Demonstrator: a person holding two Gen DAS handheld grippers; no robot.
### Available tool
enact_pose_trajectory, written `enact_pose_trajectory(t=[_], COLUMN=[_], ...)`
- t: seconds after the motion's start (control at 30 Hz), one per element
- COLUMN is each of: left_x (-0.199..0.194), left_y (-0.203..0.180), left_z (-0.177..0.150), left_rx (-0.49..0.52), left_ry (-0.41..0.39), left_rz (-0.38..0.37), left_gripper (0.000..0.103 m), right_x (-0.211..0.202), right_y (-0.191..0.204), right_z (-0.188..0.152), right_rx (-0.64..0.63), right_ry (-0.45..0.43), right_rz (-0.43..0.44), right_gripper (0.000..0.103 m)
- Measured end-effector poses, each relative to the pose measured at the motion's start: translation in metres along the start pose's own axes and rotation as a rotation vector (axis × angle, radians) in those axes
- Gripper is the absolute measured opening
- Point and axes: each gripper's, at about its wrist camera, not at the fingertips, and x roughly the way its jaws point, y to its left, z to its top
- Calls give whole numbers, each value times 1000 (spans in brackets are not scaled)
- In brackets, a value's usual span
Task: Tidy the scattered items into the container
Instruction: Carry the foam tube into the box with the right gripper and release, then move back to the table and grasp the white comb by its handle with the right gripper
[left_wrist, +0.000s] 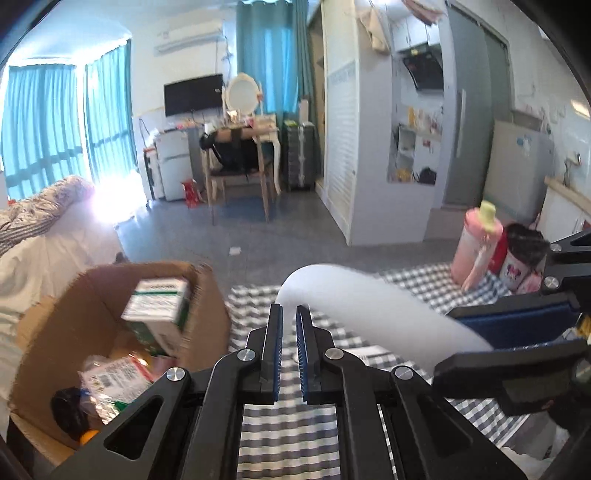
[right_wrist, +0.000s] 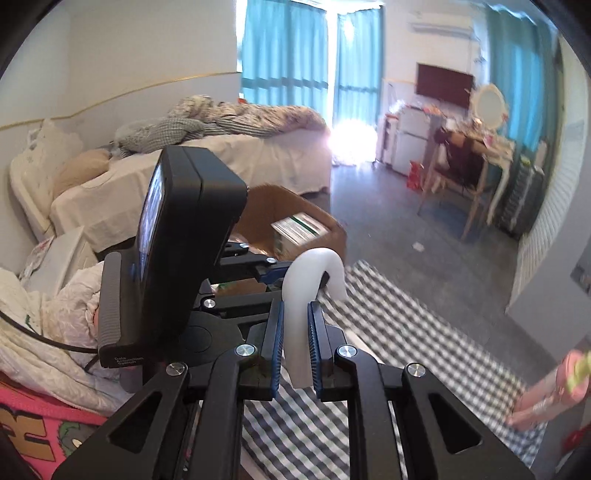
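Observation:
A white bendy foam strip (left_wrist: 369, 299) arches between both grippers above a grey checked cloth (left_wrist: 288, 424). My left gripper (left_wrist: 290, 308) is shut on one end of it at the fingertips. At the right edge of the left wrist view, my right gripper (left_wrist: 454, 341) holds the other end. In the right wrist view the strip (right_wrist: 314, 266) rises from between the blue pads of my shut right gripper (right_wrist: 296, 306) and curls over towards the left gripper (right_wrist: 286, 278). An open cardboard box (left_wrist: 207, 295) stands to the left, with a green-and-white carton (left_wrist: 159, 306) and packets inside.
A pink bottle (left_wrist: 476, 247) with a yellow cap stands on the cloth at the right, beside a pink-and-red item (left_wrist: 517, 266). A bed (right_wrist: 221, 158) lies behind the box (right_wrist: 325, 221). Across grey floor stand a chair and dressing table (left_wrist: 240, 147).

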Motion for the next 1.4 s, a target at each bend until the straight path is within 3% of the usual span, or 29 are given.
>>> enact_pose_trajectory(t=[0.13,0.37,0.57,0.77,0.83,0.9,0.93,1.0,1.03,1.23,1.4], left_x=[-26,-68,-62,-35,-29,-25,-25,-26,-27,-37,-45], left_y=[33,103,152,175,179,179,178,174,173,167,142], left_z=[10,11,-16,-45,-52,-59,-60,-60,-60,-56,-45], left_rx=[-32,-108,-177,-229,-241,-247,-247,-241,-237,-221,-173], left_ry=[-52,-105,0,131,164,203,210,199,194,171,136], left_rz=[56,234,351,379,371,375,375,376,381,386,306], left_gripper=[8,8,8,10,20,55,62,86,91,93,93], right_x=[1,24,81,141,151,158,161,162,159,130,92], right_y=[29,73,96,97,93,84,81,76,74,61,24], right_z=[23,64,76,78,78,79,80,82,83,86,71], right_rx=[-79,-171,-159,-122,-104,-66,-44,-2,16,24,13], right_ry=[-43,-111,-40,76,89,96,95,84,66,-5,-16], right_rz=[28,116,182,141,123,100,95,91,86,79,27], right_gripper=[12,12,12,12,14,20,24,53,66,66,66])
